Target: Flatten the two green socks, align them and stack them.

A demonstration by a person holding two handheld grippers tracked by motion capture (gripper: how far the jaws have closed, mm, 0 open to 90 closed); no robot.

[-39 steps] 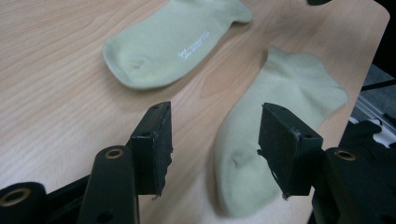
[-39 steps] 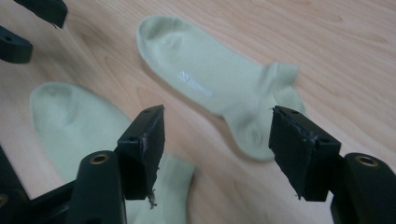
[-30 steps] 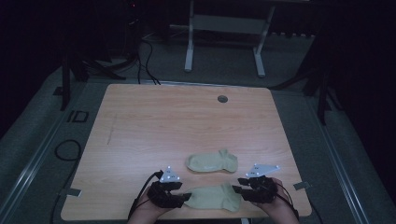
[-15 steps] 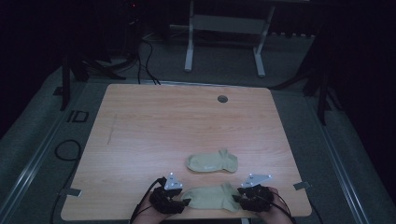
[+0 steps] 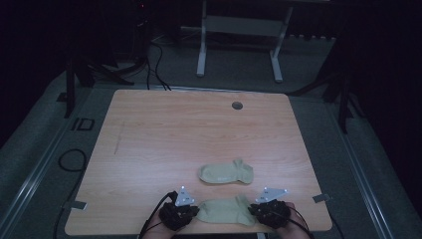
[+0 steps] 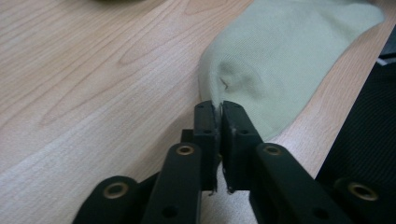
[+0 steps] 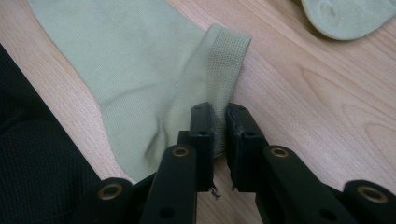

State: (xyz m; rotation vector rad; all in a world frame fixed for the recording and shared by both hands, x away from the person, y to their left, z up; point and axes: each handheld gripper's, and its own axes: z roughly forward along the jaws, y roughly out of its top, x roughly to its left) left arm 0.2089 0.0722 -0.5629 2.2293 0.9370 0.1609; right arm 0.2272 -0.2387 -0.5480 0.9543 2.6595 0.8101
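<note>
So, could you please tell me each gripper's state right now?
Left gripper: shut on the near sock.
Right gripper: shut on the near sock's cuff.

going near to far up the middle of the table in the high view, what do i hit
near sock pinched at its ends by the left gripper and right gripper → far sock → round hole by the table's far edge

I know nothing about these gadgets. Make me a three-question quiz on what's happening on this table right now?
1. True or false: the left gripper is shut on the toe end of the near sock.
2. Which part of that sock does the right gripper pinch? A) ribbed cuff B) toe C) nothing
3. How many socks lie on the wooden table, and where is the far sock?

Key: 1 true. 2 A. 3 Two; the far sock lies flat just beyond the held one, apart from both grippers.
</note>
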